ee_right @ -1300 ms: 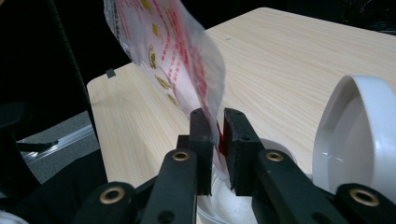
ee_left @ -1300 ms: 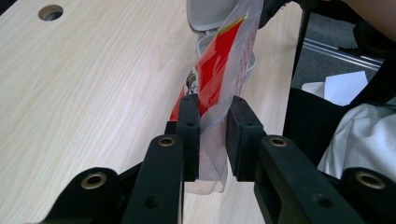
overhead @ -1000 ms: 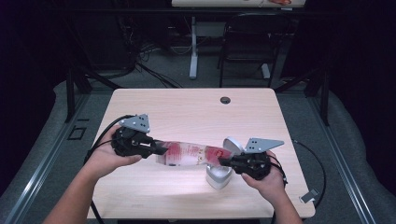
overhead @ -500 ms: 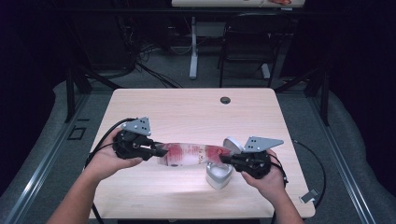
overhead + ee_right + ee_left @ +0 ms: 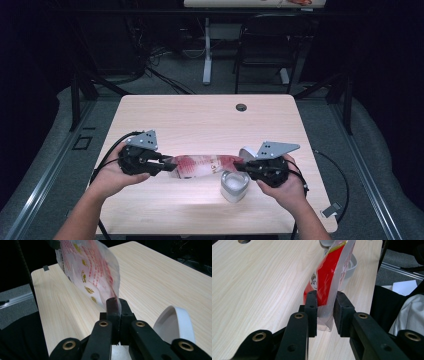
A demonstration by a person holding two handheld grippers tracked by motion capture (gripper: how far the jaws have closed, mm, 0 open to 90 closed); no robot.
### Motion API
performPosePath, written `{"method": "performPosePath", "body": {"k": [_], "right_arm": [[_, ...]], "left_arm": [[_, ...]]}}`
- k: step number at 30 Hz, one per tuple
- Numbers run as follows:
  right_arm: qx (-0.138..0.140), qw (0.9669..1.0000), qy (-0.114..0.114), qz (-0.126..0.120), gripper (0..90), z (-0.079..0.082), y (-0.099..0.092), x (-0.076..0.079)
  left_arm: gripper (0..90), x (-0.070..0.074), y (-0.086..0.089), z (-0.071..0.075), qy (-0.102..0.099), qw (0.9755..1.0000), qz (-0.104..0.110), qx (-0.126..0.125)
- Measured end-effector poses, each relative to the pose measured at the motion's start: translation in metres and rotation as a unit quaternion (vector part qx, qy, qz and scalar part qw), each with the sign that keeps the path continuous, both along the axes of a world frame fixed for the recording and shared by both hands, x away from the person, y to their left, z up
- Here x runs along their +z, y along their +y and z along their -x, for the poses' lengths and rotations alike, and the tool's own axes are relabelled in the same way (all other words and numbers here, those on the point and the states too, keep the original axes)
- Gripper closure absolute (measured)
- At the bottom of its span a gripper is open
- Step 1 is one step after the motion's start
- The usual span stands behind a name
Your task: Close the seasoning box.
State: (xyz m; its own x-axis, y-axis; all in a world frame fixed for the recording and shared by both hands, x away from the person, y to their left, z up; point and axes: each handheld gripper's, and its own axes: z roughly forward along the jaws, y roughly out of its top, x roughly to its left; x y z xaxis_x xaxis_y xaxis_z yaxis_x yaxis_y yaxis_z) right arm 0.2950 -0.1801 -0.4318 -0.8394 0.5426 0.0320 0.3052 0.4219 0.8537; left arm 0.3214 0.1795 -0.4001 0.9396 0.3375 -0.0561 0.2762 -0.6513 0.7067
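A long red and clear packet [image 5: 202, 165] hangs in the air just above the desk [image 5: 200, 117], near the front edge where the person sits. Its long way runs from side to side across the desk, from one gripper to the other. One end points to the person's left and the other end points to the person's right. It is pulled out almost flat and level between the two hands.

The left gripper [image 5: 162, 165] is closed on the left end of the packet. In the left gripper view, the two black jaws squeeze the clear end of the packet [image 5: 325, 287], and the packet stands on its thin edge between them, going away toward the far side.

The right gripper [image 5: 241, 166] is closed tight on the right end. In the right gripper view, the jaws pinch a thin bit of the packet [image 5: 92, 277], and the rest of it rises up and away like a sheet.

The packet is shiny plastic. One side is mostly bright red with a small picture on it. The other side is see-through and whitish with small red writing and little yellow marks. Its ends are clear, with no colour.

A small grey and white cup [image 5: 234, 186] sits on the desk right under the right end of the packet, beside the right gripper. A small round dark hole [image 5: 241, 107] is in the far part of the desk.
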Motion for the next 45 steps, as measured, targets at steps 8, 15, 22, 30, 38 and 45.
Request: {"method": "performPosePath", "body": {"k": [8,15,22,30,38,45], "right_arm": [[0.009,0.9991,-0.015,0.039,90.0,0.000,0.010,0.014],[0.008,0.9984,-0.022,0.051,90.0,-0.002,0.014,0.022],[0.011,0.9977,-0.026,0.062,90.0,-0.006,0.022,0.029],[0.016,0.9972,-0.030,0.067,90.0,-0.007,0.031,0.035],[0.016,0.9968,-0.029,0.073,90.0,-0.009,0.039,0.038],[0.019,0.9962,-0.025,0.081,90.0,-0.012,0.047,0.037]], "left_arm": [[73.7,-0.015,0.005,0.003,-0.001,0.9999,0.007,0.009],[72.8,-0.022,0.002,0.003,-0.003,0.9999,0.000,0.012],[73.3,-0.038,0.005,0.002,0.004,0.9997,0.012,0.022],[73.3,-0.053,0.007,0.003,0.005,0.9993,0.020,0.031],[73.7,-0.066,0.008,0.004,0.009,0.9987,0.029,0.042],[73.7,-0.079,0.008,0.003,0.017,0.9982,0.028,0.050]]}}
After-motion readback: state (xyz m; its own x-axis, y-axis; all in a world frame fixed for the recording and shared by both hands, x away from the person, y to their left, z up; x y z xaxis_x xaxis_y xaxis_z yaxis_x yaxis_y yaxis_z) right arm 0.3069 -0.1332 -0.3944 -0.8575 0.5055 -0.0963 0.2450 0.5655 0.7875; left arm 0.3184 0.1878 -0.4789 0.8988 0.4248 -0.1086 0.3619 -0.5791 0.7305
